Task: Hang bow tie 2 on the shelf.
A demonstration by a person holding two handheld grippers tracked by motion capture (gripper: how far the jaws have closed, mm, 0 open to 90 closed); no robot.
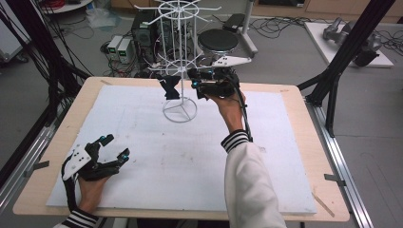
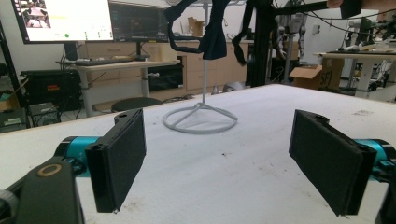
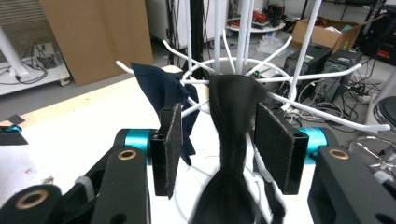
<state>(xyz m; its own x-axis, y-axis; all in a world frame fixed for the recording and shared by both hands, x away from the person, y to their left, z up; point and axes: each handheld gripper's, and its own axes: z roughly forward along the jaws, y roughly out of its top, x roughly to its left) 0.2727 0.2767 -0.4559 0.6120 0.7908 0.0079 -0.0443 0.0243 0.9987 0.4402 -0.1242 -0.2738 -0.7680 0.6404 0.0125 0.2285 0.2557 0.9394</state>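
Note:
A white wire rack (image 1: pixel 179 57) stands at the far middle of the table, also seen in the left gripper view (image 2: pixel 200 119) and close up in the right gripper view (image 3: pixel 243 42). A dark blue cloth (image 3: pixel 161 86) and a black cloth (image 3: pixel 233 116) hang from its lower arms. My right gripper (image 1: pixel 197 84) is raised at the rack. In its own view the right gripper (image 3: pixel 223 116) is open, its jaws on either side of the hanging black cloth, with a clear gap at the left pad. My left gripper (image 1: pixel 116 146) rests open and empty near the front left, shown wide apart in the left gripper view (image 2: pixel 219 140).
A white board (image 1: pixel 180 156) covers the wooden table (image 1: pixel 304 142). Behind the table stand a black stool (image 1: pixel 217 40), computer cases (image 1: pixel 142 28) and loose cables. Black frame posts (image 1: pixel 347 52) rise at the right and left.

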